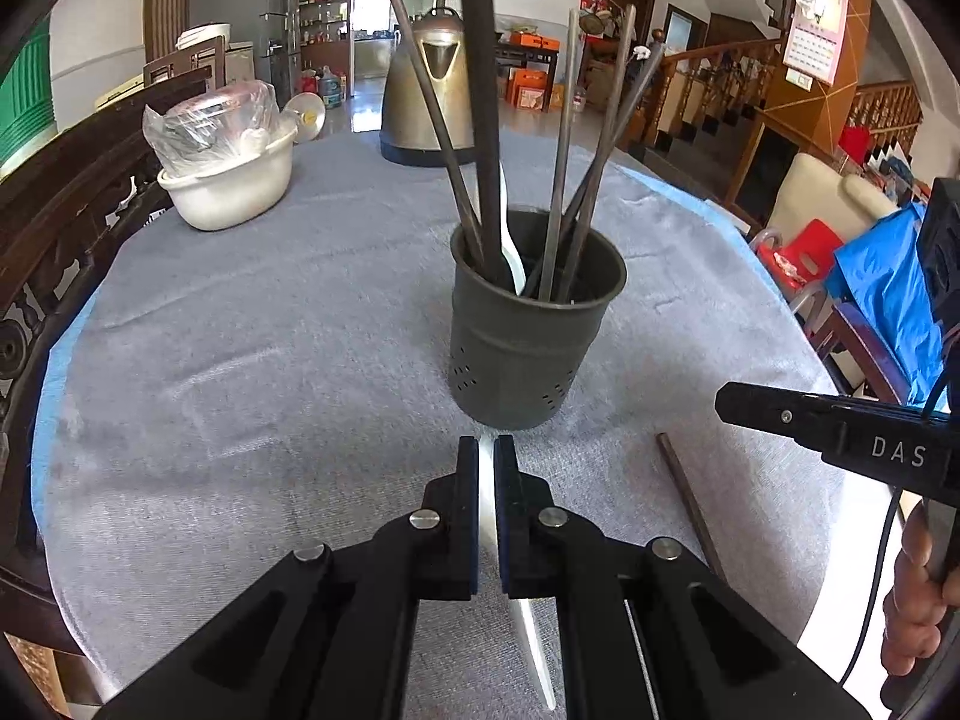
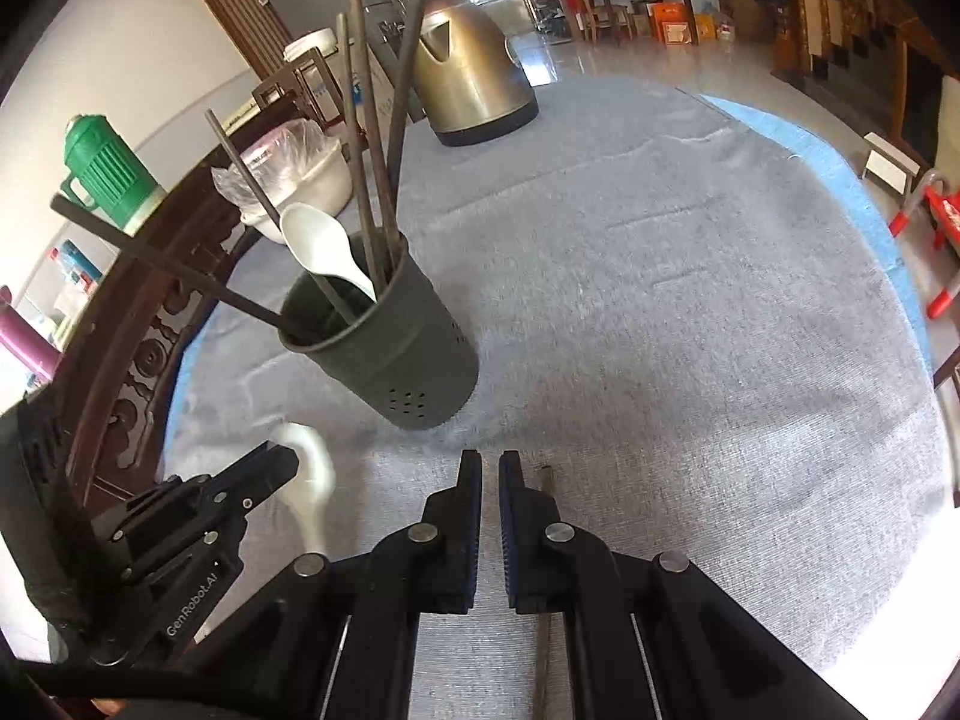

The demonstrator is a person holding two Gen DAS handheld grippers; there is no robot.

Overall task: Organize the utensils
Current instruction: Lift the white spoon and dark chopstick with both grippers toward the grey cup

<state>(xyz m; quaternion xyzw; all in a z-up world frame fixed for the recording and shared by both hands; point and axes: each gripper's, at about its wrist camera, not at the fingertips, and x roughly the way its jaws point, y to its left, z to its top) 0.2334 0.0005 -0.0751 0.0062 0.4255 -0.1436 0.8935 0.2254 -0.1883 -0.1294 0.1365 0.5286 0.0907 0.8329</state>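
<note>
The left gripper (image 1: 487, 450) was clamped on a white plastic spoon (image 1: 531, 630), its pads pressing the handle between them; the right wrist view showed that spoon's bowl (image 2: 303, 456) sticking out past the left gripper's (image 2: 282, 462) tips, somewhat blurred. The right gripper (image 2: 490, 468) had its jaws drawn almost together with nothing between them. A dark chopstick (image 2: 545, 492) lay on the cloth just to the right of its right finger, running back underneath the gripper body. In the left wrist view the same chopstick (image 1: 690, 498) lay flat on the cloth, below the right gripper (image 1: 738, 405) and near the holder's base.

Just beyond both grippers stood the dark utensil holder (image 1: 528, 336), upright on the grey tablecloth (image 1: 240, 360), with small holes near its foot. It held several dark chopsticks (image 1: 564, 180) leaning against the rim and a second white spoon (image 2: 324, 252), bowl upward.

Further back on the table stood a bronze-coloured electric kettle (image 1: 429, 90) and, to the left, a white basin (image 1: 234, 186) with a plastic-wrapped container inside. A dark carved wooden chair back (image 2: 138, 324) edged the table on the left, with a green jug (image 2: 102, 174) behind it.
</note>
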